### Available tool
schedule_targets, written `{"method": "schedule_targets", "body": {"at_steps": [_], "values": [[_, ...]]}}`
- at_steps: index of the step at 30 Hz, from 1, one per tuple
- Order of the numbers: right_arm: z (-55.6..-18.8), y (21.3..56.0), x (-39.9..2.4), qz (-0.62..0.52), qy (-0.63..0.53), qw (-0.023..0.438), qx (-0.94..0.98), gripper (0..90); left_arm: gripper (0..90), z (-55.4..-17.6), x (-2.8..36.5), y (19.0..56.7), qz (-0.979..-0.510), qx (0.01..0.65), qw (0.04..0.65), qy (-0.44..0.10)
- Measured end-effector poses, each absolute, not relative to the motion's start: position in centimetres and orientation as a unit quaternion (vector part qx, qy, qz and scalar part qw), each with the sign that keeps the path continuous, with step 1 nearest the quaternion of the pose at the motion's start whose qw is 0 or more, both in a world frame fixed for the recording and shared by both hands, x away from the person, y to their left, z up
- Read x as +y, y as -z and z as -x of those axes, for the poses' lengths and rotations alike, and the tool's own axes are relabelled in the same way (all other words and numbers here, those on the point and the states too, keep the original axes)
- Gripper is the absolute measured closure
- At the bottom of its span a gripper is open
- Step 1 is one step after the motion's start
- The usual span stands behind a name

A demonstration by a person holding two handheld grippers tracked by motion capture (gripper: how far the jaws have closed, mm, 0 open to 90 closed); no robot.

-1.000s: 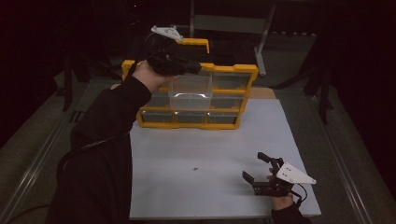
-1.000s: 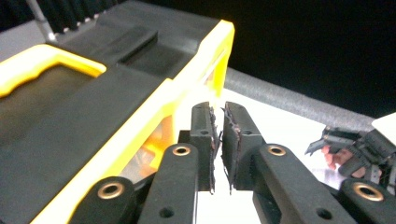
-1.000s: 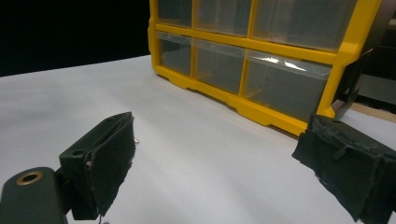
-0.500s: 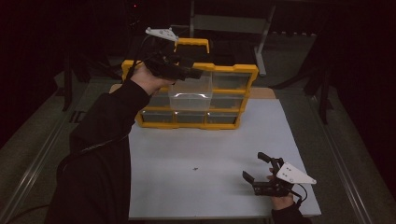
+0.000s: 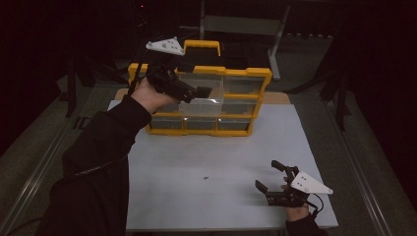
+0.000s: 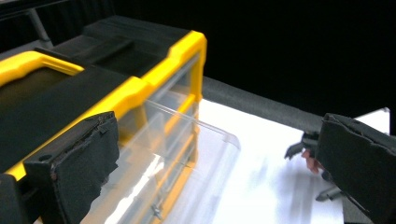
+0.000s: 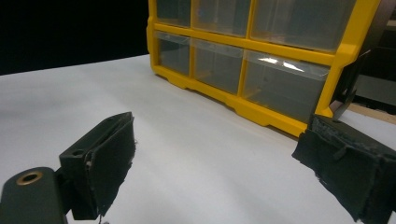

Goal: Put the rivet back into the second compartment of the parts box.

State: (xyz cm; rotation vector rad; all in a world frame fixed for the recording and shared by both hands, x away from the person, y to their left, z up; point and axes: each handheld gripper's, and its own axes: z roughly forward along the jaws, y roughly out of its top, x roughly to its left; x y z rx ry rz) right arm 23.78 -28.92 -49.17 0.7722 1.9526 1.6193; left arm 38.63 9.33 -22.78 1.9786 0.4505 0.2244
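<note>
Left tool (image 5: 199, 92) was at the upper left of the high view, in front of the yellow drawer cabinet (image 5: 246, 73). Its jaws had just been opening and stood spread wide with nothing between them; in the left gripper view the pads sat well to either side of the clear drawer (image 6: 187, 154).

The clear drawer (image 5: 201, 101) was in the cabinet's middle row, pulled part-way out over the white worktop (image 5: 196, 157), front edge catching the light. The other drawers sat flush.

Right tool (image 5: 269, 189) rested low on the worktop at the lower right of the high view, jaws wide apart, holding nothing; its own view looked across the white sheet at the cabinet front (image 7: 261, 60).

Judgement: the drawer is thin transparent plastic, so probably light, stiff but easily cracked, and slick under the pads. Best hold looks like the front lip or the front wall, pinched squarely. The cabinet may shift on the worktop if the drawer is pulled or pushed hard.
</note>
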Motion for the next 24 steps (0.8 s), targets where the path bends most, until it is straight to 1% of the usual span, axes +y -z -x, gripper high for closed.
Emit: {"method": "schedule_targets", "body": {"at_steps": [2, 3, 8, 10, 17, 19, 23, 24], "values": [[-23.8, 49.2, -28.9, -0.282, -0.592, 0.243, 0.715, 9.4, 0.0, -38.0, 9.3, 23.0, -0.826, 0.187, 0.522, -0.1], [-23.8, 49.2, -28.9, -0.282, -0.592, 0.243, 0.715, 9.4, 0.0, -37.7, 9.4, 23.2, -0.825, 0.184, 0.527, -0.092], [-23.8, 49.1, -28.9, -0.28, -0.592, 0.244, 0.715, 9.4, 0.0, -36.4, 9.5, 23.8, -0.823, 0.177, 0.533, -0.089], [-23.8, 49.1, -28.9, -0.283, -0.592, 0.243, 0.715, 9.4, 0.0, -35.4, 9.4, 24.4, -0.823, 0.176, 0.531, -0.097], [-23.8, 49.2, -28.9, -0.281, -0.591, 0.244, 0.715, 9.4, 0.0, -32.9, 9.4, 26.5, -0.82, 0.156, 0.544, -0.089], [-23.8, 49.2, -28.9, -0.282, -0.591, 0.243, 0.715, 9.4, 0.0, -32.4, 9.4, 27.0, -0.819, 0.154, 0.546, -0.091], [-23.8, 49.2, -28.8, -0.279, -0.591, 0.244, 0.716, 9.4, 0.4, -31.6, 9.2, 28.4, -0.819, 0.147, 0.549, -0.078], [-23.8, 49.1, -28.8, -0.279, -0.59, 0.245, 0.717, 9.4, 0.4, -31.4, 9.1, 28.8, -0.82, 0.149, 0.547, -0.083]]}}
